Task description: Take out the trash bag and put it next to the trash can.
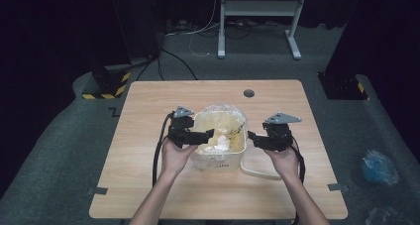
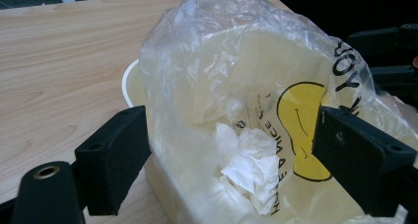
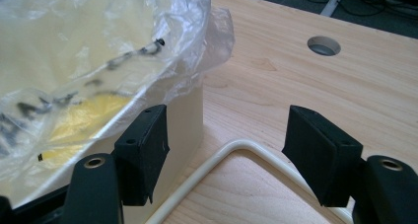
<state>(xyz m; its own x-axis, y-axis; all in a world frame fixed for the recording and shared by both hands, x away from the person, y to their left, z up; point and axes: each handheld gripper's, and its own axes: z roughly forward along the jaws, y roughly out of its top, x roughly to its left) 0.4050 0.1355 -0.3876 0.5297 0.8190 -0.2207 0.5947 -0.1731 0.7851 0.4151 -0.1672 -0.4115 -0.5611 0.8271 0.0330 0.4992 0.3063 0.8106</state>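
Observation:
A cream bin [image 1: 219,161] stands at the table's middle, lined with a clear plastic bag [image 1: 222,115] that bears a yellow smiley print [image 2: 300,130]. Crumpled white tissue [image 2: 249,160] lies inside the bag. My left gripper [image 1: 207,135] is open at the bin's left rim, and its jaws straddle the bag's near side [image 2: 231,76]. My right gripper [image 1: 252,137] is open just right of the bin. Its left jaw is close against the bin's wall [image 3: 190,115]. The bin's cream handle [image 3: 236,147] lies on the table between its jaws.
A round cable hole [image 1: 249,93] sits in the wooden table [image 1: 148,185] behind the bin. On the floor lie a blue plastic bag [image 1: 379,166] at the right and a black-and-yellow striped base [image 1: 106,85] at the back left. A white frame [image 1: 257,9] stands behind.

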